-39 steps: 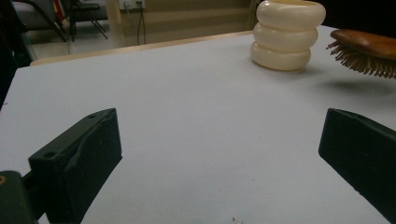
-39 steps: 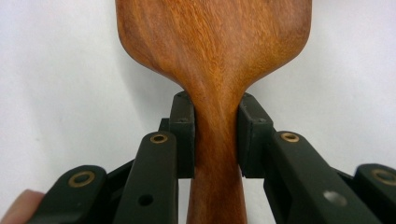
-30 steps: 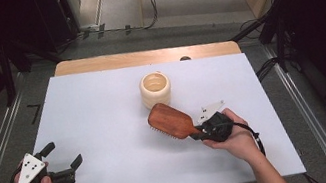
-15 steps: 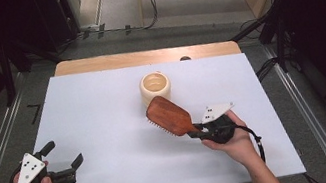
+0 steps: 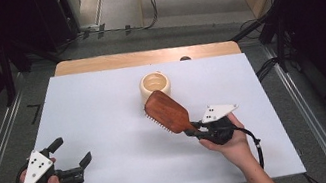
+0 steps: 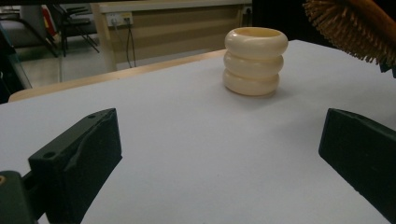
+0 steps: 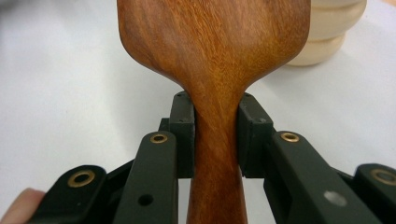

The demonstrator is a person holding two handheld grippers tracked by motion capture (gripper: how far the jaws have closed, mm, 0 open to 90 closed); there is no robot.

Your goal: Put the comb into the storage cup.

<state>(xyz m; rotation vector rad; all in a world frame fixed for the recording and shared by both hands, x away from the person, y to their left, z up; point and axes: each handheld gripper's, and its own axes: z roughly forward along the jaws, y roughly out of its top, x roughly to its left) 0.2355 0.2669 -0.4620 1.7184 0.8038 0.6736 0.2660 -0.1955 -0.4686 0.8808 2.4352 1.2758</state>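
The white table top [image 5: 103, 107] lies bare over most of its left half and along its near edge, so there is wide room there. Its far edge meets a strip of bare wood [image 5: 144, 56], and beyond that the floor drops away with cables and dark stands on both sides.

The right gripper [image 5: 197, 130] sits toward the right of the table, near its front, with its jaws pinched on the narrow neck of a wooden hairbrush [image 5: 167, 111]. In the right gripper view the pads [image 7: 184, 135] press the handle from both sides. The brush head is lifted off the table, bristles down, and points away from the person toward a cream ribbed cup [image 5: 155, 85]. The cup stands upright just beyond the brush head, near the middle of the far half, and is the one thing in the brush's way.

The left gripper [image 5: 71, 153] is at the near left corner, well apart from brush and cup, its jaws wide apart with nothing between them.
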